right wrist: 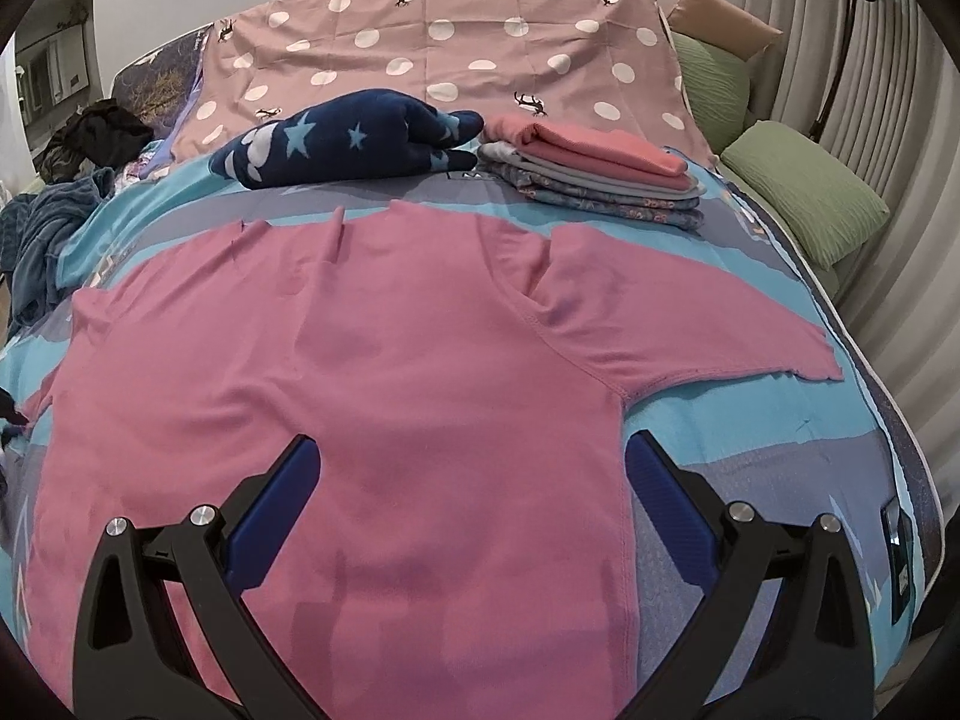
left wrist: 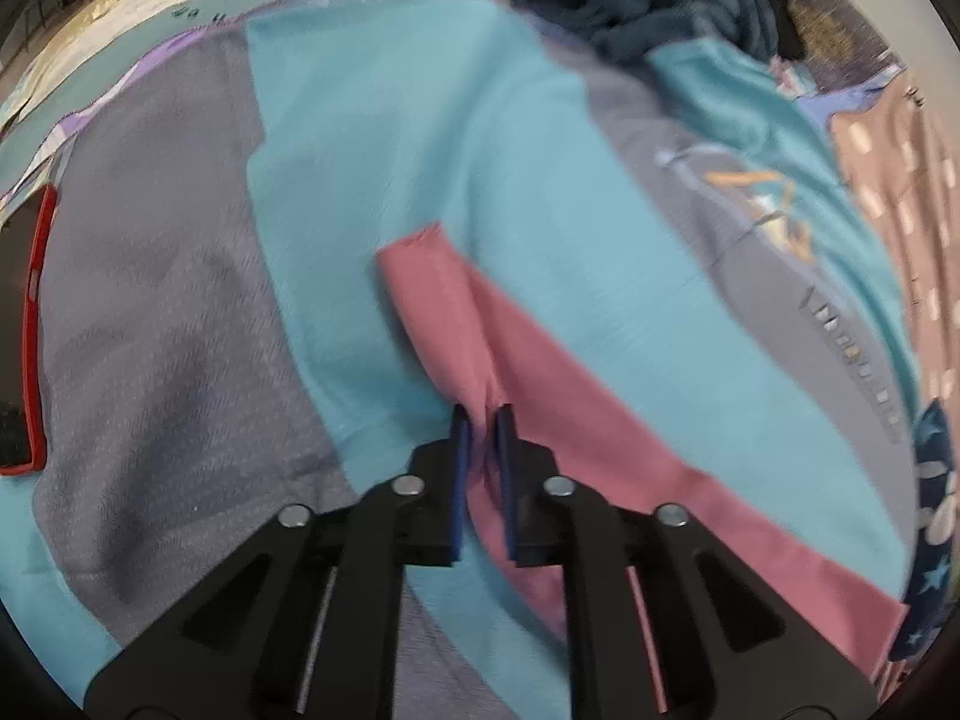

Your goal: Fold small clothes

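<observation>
Right wrist view: a pink T-shirt lies spread flat, neckline away from the camera, on a bed cover banded in turquoise and grey, one short sleeve stretched out to the right. The right gripper hangs over its lower part, fingers wide apart, the cloth's side hem between them. In the left wrist view, the left gripper pinches a fold of the shirt's sleeve. Behind the shirt sit a stack of folded clothes and a navy star-patterned garment.

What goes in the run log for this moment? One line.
left hand-held gripper: shut on pink T-shirt sleeve | right hand-held gripper: open over shirt | folded stack: behind
</observation>
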The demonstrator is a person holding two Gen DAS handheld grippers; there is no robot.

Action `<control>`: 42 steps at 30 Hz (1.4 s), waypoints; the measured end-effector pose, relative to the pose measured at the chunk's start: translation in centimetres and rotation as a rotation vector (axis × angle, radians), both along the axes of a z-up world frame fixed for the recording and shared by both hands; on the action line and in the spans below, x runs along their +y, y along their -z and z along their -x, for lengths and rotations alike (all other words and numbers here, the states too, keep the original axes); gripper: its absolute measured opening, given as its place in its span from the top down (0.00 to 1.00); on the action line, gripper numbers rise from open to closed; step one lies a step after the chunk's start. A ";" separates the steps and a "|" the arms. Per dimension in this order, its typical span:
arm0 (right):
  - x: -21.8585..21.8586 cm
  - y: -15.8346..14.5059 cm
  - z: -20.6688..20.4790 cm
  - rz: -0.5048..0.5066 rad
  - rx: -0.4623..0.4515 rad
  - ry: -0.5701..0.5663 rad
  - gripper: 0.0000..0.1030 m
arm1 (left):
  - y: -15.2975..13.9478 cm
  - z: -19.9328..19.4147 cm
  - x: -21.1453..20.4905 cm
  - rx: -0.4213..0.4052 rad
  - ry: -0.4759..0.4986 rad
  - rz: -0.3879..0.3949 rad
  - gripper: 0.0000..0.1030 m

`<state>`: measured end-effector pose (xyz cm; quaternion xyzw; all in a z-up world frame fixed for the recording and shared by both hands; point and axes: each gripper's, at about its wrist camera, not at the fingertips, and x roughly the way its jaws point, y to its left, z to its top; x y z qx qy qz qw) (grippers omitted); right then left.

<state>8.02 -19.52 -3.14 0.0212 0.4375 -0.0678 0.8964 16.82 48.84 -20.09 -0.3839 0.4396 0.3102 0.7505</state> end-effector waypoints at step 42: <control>-0.9 0.6 -4.5 -0.416 0.065 -0.352 0.18 | -12.4 5.1 -41.8 -0.378 1.131 -0.353 0.36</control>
